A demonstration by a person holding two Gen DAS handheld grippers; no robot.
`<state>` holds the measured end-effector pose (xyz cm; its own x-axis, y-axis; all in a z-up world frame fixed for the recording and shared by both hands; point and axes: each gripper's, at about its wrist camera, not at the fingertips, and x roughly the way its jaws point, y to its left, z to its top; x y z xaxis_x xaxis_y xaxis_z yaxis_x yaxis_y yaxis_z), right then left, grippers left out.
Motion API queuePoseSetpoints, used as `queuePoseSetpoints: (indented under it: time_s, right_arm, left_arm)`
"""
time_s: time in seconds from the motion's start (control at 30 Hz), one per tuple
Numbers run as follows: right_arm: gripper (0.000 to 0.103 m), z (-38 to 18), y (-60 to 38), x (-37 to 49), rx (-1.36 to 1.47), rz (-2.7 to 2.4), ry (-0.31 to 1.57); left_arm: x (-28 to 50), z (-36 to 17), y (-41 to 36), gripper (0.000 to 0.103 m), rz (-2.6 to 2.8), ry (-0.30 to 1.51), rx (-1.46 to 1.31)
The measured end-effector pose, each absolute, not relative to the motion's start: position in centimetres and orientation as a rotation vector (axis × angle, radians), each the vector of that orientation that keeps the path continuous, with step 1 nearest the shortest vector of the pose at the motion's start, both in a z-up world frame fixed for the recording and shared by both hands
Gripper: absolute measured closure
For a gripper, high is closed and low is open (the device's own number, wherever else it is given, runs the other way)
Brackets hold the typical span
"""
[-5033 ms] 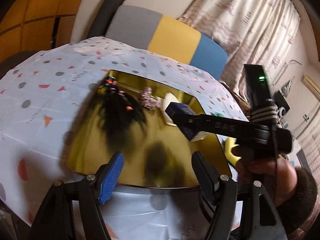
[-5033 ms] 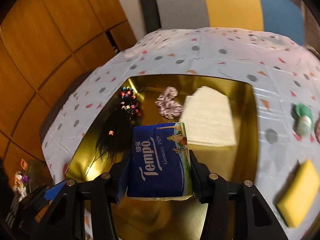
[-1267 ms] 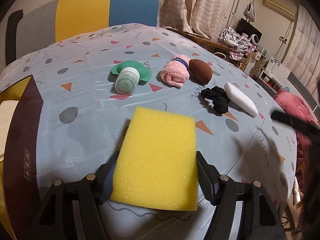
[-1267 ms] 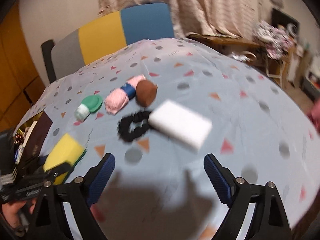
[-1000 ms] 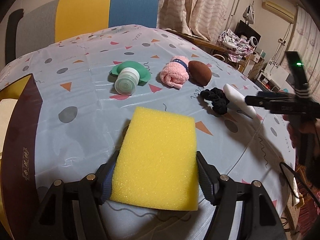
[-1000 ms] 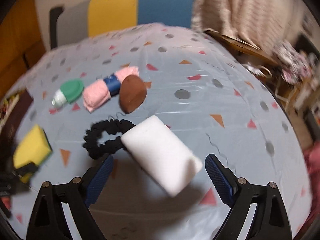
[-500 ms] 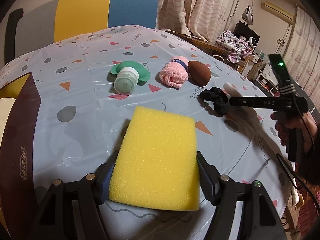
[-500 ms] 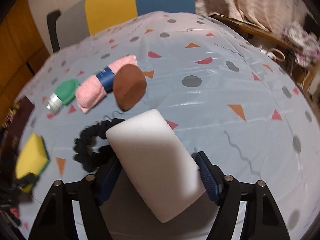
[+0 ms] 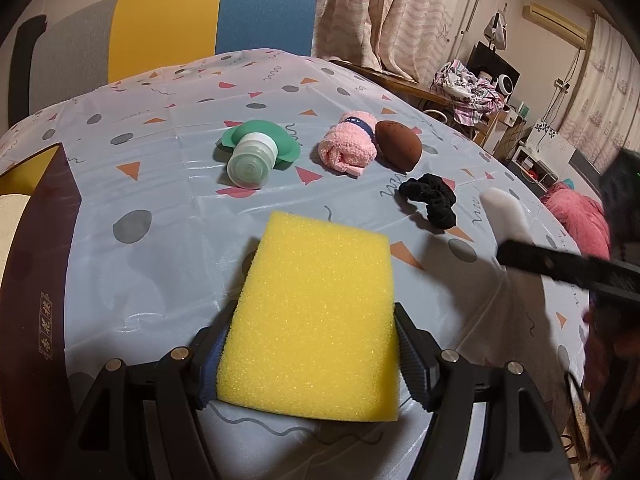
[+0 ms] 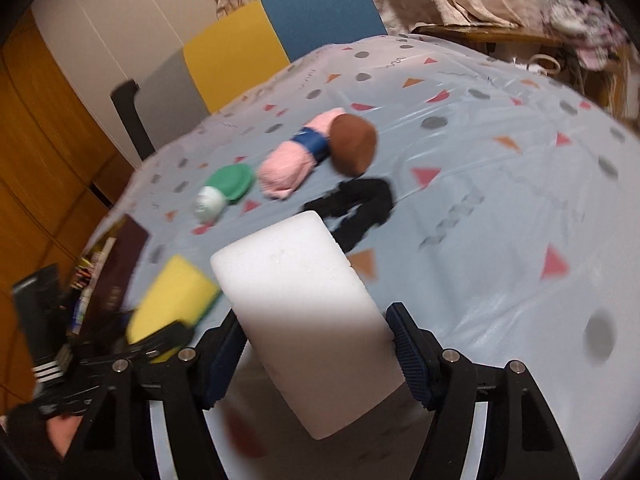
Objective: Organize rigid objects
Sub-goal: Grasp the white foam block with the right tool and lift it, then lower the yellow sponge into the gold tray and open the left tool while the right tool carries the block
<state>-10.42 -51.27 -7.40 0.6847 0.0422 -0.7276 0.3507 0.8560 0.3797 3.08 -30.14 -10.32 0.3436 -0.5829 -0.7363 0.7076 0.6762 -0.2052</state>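
Tabletop point(image 9: 360, 112): covered by a pale blue cloth with grey dots and coloured triangles; it fills both views.
Chair point(image 9: 168, 28): grey, yellow and blue back, at 12 o'clock beyond the tabletop in both views.
Dark box point(image 9: 36, 264): at 9 o'clock in the left wrist view, with gold lettering on its rim; the right wrist view shows only a blurred edge of it.
Yellow sponge point(image 9: 316, 316): at 6 o'clock in the left wrist view, lying on the cloth, pinched at its near end by the left claw point(image 9: 310, 354), whose pads press its two sides.
White foam block point(image 10: 308, 320): at 6 o'clock in the right wrist view, between the pads of the right claw point(image 10: 316, 354), whose jaws are closing; both pads touch its sides. The left wrist view shows only its tip at 3 o'clock.
Pink rolled towel point(image 9: 348, 146): at 12 o'clock, touching the brown egg-shaped sponge point(image 9: 398, 146).
Green bottle point(image 9: 256, 156): on its side, at 11 o'clock.
Black scrunchie point(image 9: 432, 198): at 2 o'clock, just beside the block.
Sleeve and hand: seen only in the right wrist view, at 8 o'clock.
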Motion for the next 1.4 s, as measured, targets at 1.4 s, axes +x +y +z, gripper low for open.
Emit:
queuePoseSetpoints:
  time_s: [1.4]
  right_arm:
    - [0.033, -4.3, -36.9, -12.3, 0.559, -0.054, 0.752]
  left_arm:
    - [8.5, -3.0, -11.0, 0.032, -0.580, 0.938, -0.296]
